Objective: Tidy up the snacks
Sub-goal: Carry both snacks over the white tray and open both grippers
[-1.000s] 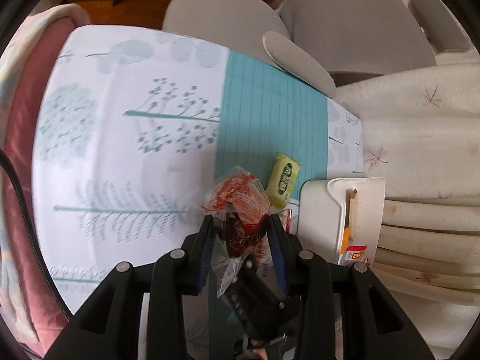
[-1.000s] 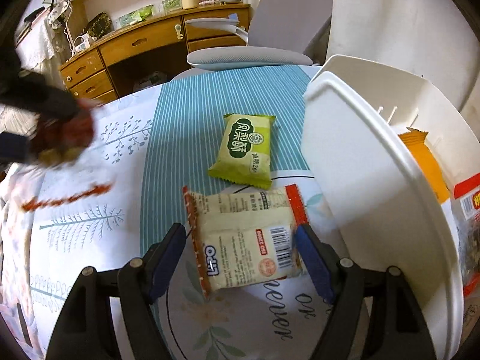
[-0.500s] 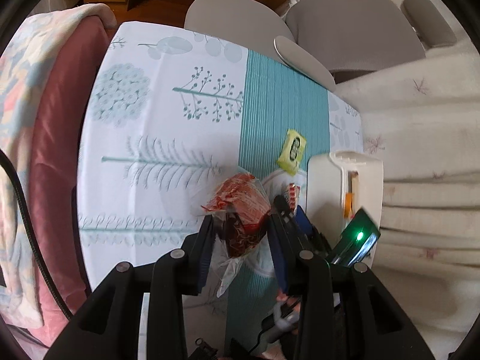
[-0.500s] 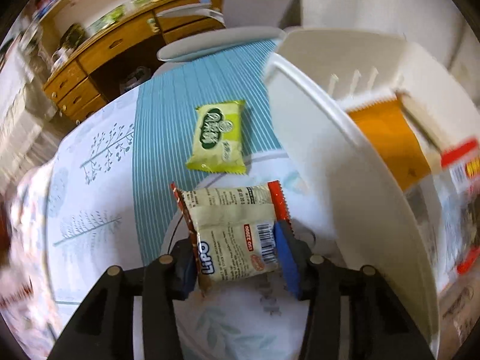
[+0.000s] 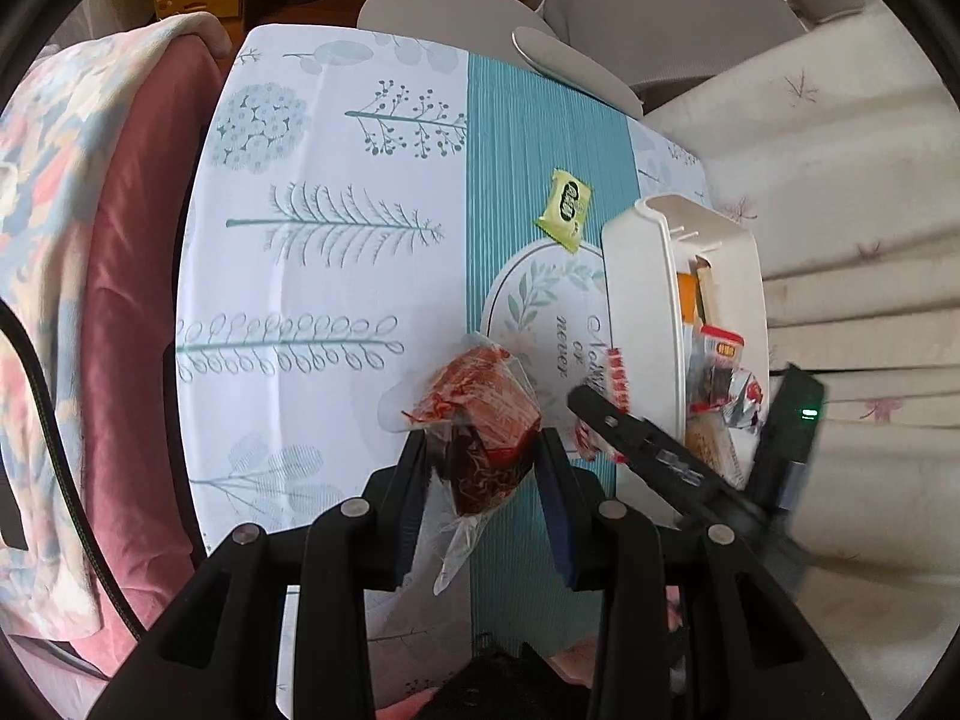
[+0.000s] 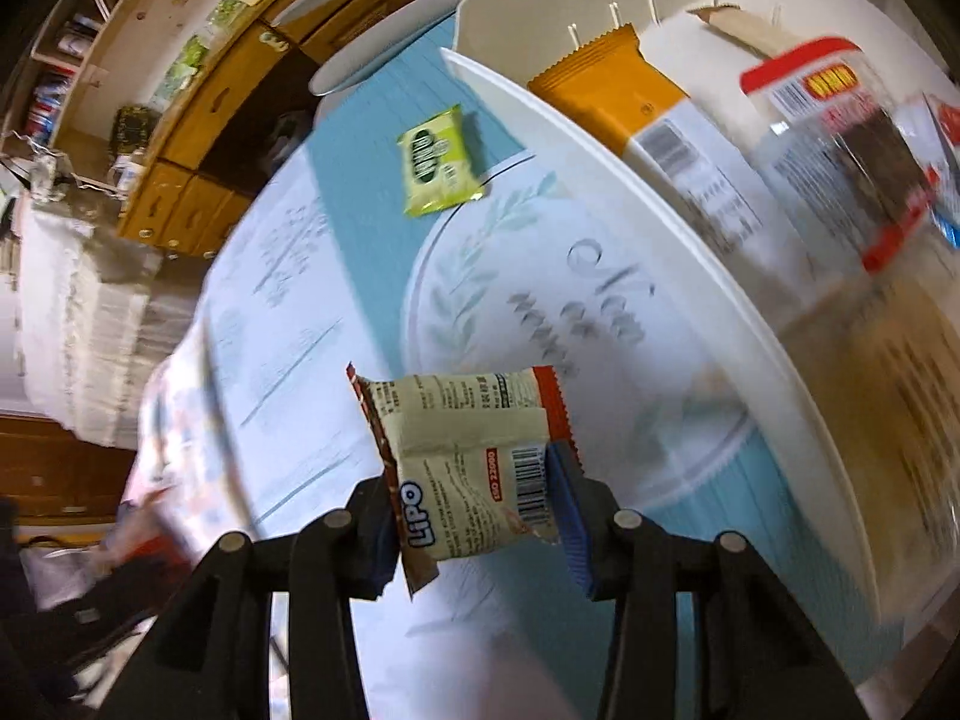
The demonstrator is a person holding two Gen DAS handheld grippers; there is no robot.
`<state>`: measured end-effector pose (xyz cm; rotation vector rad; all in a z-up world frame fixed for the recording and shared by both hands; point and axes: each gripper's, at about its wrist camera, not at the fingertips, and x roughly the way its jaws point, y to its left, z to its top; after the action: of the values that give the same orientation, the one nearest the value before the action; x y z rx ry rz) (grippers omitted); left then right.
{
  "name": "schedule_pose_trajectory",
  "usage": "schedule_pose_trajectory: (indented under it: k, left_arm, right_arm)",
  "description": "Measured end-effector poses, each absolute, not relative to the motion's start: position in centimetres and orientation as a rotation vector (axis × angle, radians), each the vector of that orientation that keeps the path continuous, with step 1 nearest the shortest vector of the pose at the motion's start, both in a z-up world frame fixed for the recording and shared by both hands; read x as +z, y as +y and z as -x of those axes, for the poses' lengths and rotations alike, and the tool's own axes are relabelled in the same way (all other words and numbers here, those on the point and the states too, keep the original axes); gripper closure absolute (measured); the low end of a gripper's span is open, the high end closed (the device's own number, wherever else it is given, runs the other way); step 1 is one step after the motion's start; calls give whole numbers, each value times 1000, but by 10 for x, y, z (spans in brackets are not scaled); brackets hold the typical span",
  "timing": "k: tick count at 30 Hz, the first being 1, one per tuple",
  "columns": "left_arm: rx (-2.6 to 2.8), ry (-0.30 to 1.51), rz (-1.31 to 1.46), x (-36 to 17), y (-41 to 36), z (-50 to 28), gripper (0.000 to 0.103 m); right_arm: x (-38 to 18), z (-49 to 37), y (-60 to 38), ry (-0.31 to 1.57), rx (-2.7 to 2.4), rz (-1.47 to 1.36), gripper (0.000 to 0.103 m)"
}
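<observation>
My left gripper (image 5: pixel 483 459) is shut on a red and clear snack bag (image 5: pixel 480 414), held high above the table. My right gripper (image 6: pixel 474 510) is shut on a cream and red Lipo packet (image 6: pixel 468 468), lifted off the table beside the white bin (image 6: pixel 690 276). The right gripper also shows in the left wrist view (image 5: pixel 606 414), next to the bin (image 5: pixel 642 324). A green snack packet (image 5: pixel 565 210) lies on the teal runner; it also shows in the right wrist view (image 6: pixel 438 162). The bin holds an orange packet (image 6: pixel 606 90) and other snacks.
The table has a white cloth with tree prints (image 5: pixel 312 228) and a teal runner (image 5: pixel 528 138). Grey chairs (image 5: pixel 660 6) stand at the far side. A pink blanket (image 5: pixel 108 276) lies to the left. A wooden dresser (image 6: pixel 198 150) stands behind.
The right gripper shut on the Lipo packet, lifted it off the table and moved towards the bin. The left gripper rose higher with its snack bag.
</observation>
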<state>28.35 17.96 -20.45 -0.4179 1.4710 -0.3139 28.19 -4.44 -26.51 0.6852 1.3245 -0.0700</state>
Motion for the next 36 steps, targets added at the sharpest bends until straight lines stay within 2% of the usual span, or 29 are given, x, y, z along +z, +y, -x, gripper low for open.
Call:
schedule_pose_trajectory:
  k: [6,21,36]
  left_arm:
    - [-329,1451,414,-207,161,-253,70]
    - [-427,1329,435,-182,56,-190,69]
    - [-440,1105,452,-159,-53,-194,69]
  right_arm:
    - [-232,-253,-47,1341,13,-686,59]
    - [-168,-204,-115,1264,99,-393,59]
    - [-168,-203,-230,1289,84,-289,57]
